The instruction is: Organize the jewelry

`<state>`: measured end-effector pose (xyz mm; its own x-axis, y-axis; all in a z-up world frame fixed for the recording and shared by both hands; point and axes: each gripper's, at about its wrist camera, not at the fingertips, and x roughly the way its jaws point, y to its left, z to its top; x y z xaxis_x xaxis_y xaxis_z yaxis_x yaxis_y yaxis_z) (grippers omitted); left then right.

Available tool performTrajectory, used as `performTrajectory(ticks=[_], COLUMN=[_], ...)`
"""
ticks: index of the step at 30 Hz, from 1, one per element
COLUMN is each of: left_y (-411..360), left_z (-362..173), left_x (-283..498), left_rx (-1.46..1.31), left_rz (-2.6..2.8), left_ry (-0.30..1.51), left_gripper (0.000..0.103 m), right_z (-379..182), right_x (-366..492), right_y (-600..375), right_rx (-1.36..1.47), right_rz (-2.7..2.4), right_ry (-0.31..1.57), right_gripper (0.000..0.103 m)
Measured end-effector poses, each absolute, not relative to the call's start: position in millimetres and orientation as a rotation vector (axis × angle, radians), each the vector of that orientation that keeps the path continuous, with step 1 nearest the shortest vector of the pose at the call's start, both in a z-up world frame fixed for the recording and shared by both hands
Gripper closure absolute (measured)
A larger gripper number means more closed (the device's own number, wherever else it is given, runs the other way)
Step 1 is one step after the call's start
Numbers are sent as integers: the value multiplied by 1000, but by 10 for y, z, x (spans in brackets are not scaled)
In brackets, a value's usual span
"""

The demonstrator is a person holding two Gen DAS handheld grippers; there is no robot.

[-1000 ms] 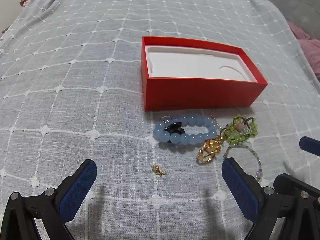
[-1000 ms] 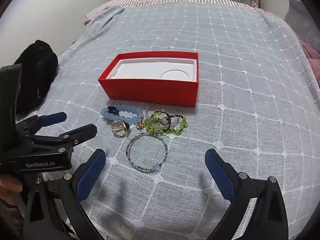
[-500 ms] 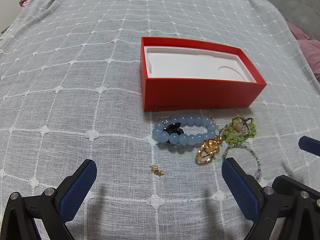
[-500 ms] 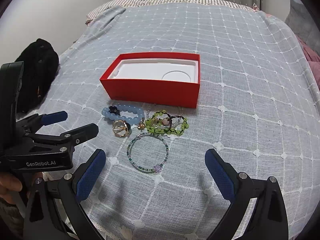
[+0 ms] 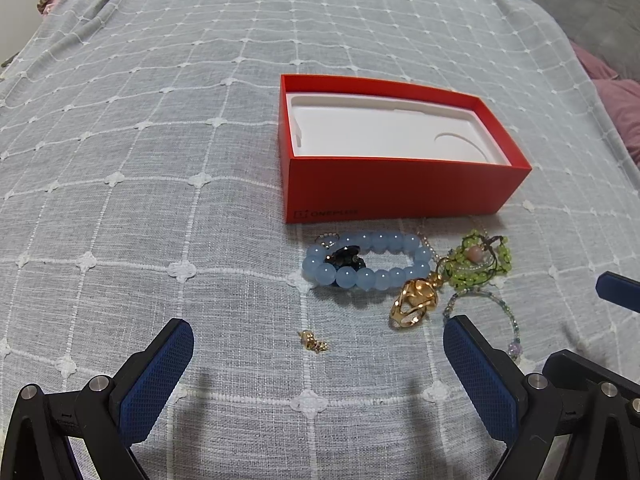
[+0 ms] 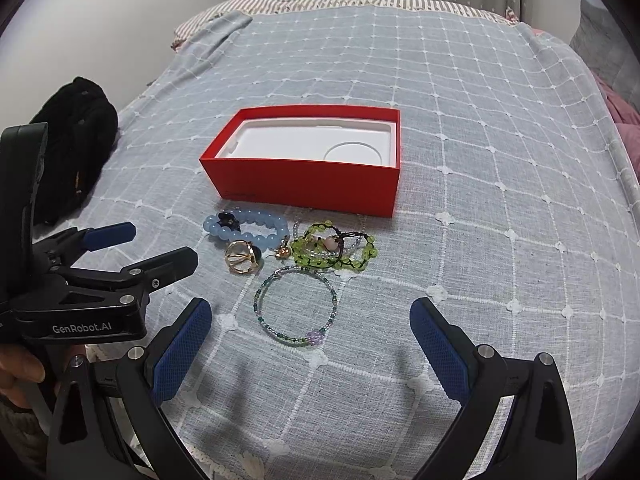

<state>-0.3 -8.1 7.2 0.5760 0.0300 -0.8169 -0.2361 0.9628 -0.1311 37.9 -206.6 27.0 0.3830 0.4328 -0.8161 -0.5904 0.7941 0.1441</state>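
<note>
An open red box (image 5: 400,194) (image 6: 312,184) with a white insert lies on the bed. In front of it lie a blue bead bracelet (image 5: 360,276) (image 6: 256,236), a gold ring (image 5: 414,304) (image 6: 241,261), a green bead bracelet (image 5: 478,264) (image 6: 340,252), a thin beaded bracelet (image 6: 296,306) (image 5: 508,320) and a small gold charm (image 5: 313,341). My left gripper (image 5: 318,354) is open and empty, just short of the charm. My right gripper (image 6: 310,334) is open and empty, around the near side of the thin bracelet.
A grey checked bedspread (image 5: 160,160) covers the bed. A black bag (image 6: 76,136) lies at the left edge. The left gripper's body (image 6: 100,280) shows in the right wrist view. Pink cloth (image 5: 616,104) lies at the far right.
Both grippers have crept slightly forward toward the jewelry. Their jaws stay open and the jewelry has not moved.
</note>
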Motion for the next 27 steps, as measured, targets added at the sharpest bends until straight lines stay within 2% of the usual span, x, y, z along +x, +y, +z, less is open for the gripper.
performTrajectory(ticks=[22,27], left_y=[-21,253], left_z=[92,45], left_x=[-11,-20], left_rx=[-272,-468], left_rz=[163,134], left_ry=[932,914], left_gripper=[1,12], right_z=[227,138], right_x=[369,393], right_y=[-2025,-2004], right_rx=[-199,-198], right_rz=[674,682], right_ry=[987,1012], right_gripper=[2,13])
